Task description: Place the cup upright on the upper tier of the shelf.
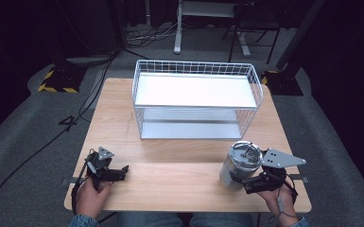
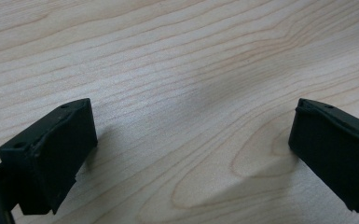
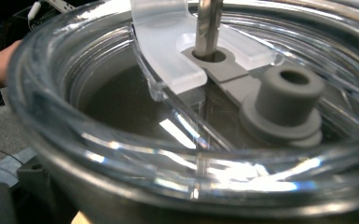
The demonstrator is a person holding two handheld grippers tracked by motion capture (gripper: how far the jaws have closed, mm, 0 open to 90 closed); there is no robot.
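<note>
A steel tumbler [image 1: 235, 166] with a clear lid [image 3: 121, 149] stands tilted at the table's front right. My right gripper [image 1: 244, 182] is shut on its lower body, with the person's hand behind it. In the right gripper view the lid is very close, showing a metal straw [image 3: 208, 28] through its centre hole and a grey plug [image 3: 284, 102]. My left gripper [image 1: 117, 173] rests at the front left, held by a hand. Its jaws stand wide apart over bare wood, so the left gripper [image 2: 191, 154] is open with nothing between its fingers.
A white wire basket shelf [image 1: 196, 101] with two levels stands at the back middle of the wooden table [image 1: 170, 184]. Cables, stands and a desk frame sit on the grey floor beyond.
</note>
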